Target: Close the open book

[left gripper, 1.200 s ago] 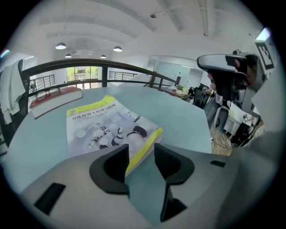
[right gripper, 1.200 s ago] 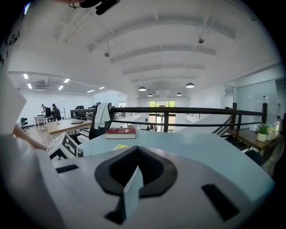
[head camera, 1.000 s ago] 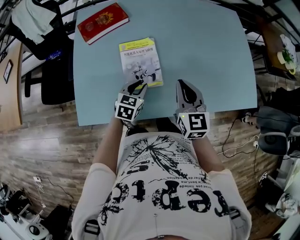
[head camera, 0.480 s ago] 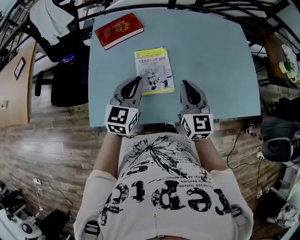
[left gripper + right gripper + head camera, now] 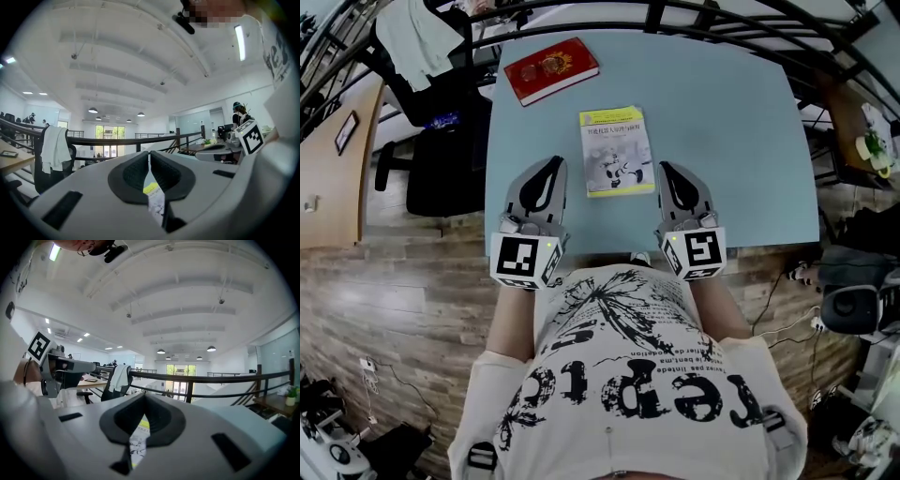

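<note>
Left gripper [image 5: 550, 166] has drawn back off the closed yellow-topped book [image 5: 617, 150]; it and the right gripper [image 5: 667, 169] are closed, empty. 2 books lie on the table [image 5: 722, 112], 1 a red book [image 5: 551, 69]; titles illegible.

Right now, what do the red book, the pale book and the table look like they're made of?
Red book: glossy red cover with gold emblem, likely coated board.
Pale book: thin printed paper cover, likely paperback.
Table: smooth matte light-blue top, possibly laminate.
</note>
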Available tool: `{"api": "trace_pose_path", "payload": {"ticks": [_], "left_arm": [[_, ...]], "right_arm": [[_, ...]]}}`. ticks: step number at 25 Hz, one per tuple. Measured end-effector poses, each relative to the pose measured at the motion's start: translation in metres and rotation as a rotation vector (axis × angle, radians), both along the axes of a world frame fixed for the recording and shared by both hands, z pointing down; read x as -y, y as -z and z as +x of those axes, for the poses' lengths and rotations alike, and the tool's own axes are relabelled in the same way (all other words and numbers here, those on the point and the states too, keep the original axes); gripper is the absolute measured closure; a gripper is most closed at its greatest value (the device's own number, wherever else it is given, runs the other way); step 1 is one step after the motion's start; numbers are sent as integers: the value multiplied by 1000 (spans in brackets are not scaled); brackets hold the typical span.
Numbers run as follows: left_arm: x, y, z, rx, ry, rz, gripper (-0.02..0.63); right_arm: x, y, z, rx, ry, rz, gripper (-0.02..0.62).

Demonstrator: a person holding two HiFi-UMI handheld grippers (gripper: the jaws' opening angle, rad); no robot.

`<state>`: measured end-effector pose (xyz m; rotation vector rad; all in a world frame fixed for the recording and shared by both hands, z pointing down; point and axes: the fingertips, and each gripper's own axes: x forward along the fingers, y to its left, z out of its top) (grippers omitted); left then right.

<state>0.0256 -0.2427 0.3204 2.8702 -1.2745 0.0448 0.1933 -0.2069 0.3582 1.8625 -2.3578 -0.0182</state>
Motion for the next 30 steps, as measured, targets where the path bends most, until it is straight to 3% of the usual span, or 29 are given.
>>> {"api": "trace_pose_path", "payload": {"ticks": [17,30], "left_arm": [[6,-2,-7,-3,6,4,583],[3,-12,-3,8,-8,-17,582]], "right_arm": [[6,7,-4,-2,-5,33,586],[-1,-4,-3,-28,-18,5,586]]}}
